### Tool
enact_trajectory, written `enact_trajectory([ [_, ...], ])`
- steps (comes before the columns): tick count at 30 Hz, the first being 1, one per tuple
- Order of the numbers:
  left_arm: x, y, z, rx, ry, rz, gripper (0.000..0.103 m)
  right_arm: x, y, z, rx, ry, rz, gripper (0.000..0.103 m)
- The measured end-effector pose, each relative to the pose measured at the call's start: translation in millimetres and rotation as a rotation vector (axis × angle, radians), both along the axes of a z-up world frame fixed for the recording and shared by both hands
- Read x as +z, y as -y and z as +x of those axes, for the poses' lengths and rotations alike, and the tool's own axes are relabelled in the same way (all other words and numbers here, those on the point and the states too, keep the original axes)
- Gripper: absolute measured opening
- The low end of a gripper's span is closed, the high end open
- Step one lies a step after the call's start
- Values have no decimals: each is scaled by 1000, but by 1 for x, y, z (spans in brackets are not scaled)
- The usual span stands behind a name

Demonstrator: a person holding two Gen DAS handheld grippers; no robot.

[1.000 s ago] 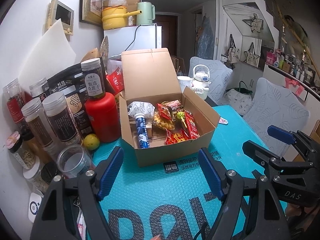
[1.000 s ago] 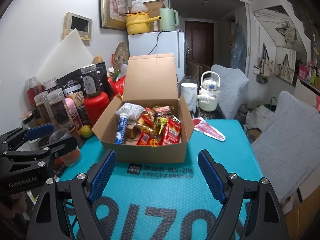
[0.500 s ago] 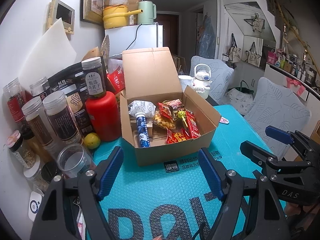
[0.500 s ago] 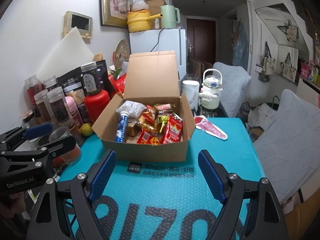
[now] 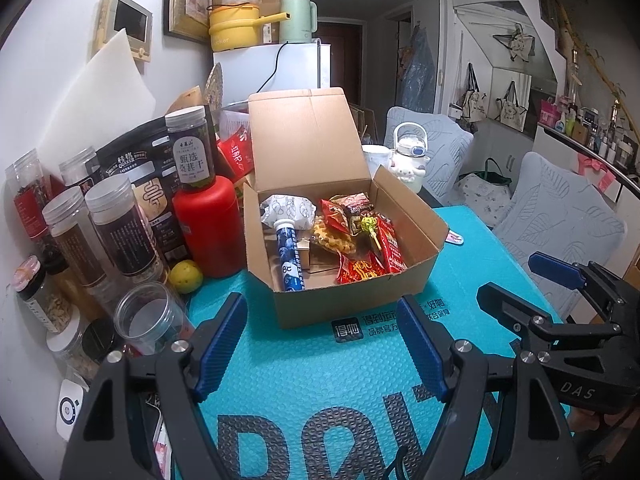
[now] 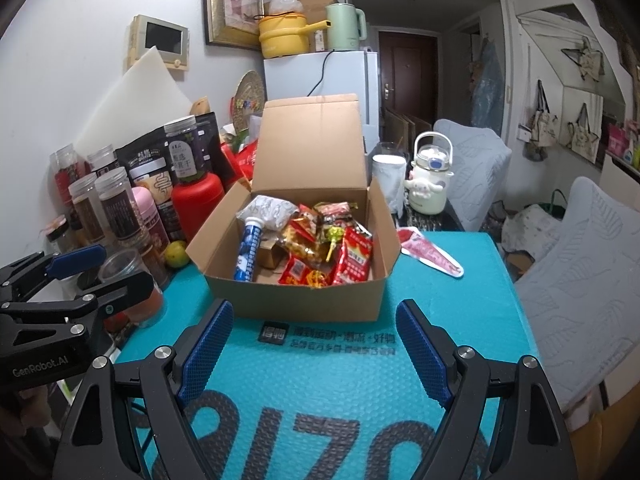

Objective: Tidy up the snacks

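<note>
Jaws wide on left gripper (image 5: 322, 344) and right gripper (image 6: 310, 342), gripping nothing. Open cardboard box (image 6: 304, 300) of snacks (image 6: 320, 248) just ahead, apart from fingertips.

A white mini fridge (image 6: 320, 80) stands against the far wall, carrying a yellow lidded pot (image 6: 282, 38) and a pale green electric kettle (image 6: 344, 26). A gilt-framed picture (image 6: 232, 4) hangs to their left. Grey leaf-quilted chairs (image 6: 576, 248) stand at the right, and canvas tote bags (image 6: 582, 130) hang on the white wall beyond them.
</note>
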State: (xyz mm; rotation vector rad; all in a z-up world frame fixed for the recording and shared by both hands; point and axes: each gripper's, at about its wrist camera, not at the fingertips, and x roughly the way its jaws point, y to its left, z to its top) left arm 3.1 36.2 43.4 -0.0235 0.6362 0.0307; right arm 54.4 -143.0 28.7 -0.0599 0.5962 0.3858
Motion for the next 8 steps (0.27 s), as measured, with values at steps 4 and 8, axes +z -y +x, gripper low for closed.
enact_trajectory([
  [4, -2, 0, 2, 3, -5, 2, 77, -2, 1, 1, 0, -4, 2, 84],
  [8, -4, 1, 3, 3, -13, 1, 77, -5, 4, 1, -2, -10, 8, 84],
])
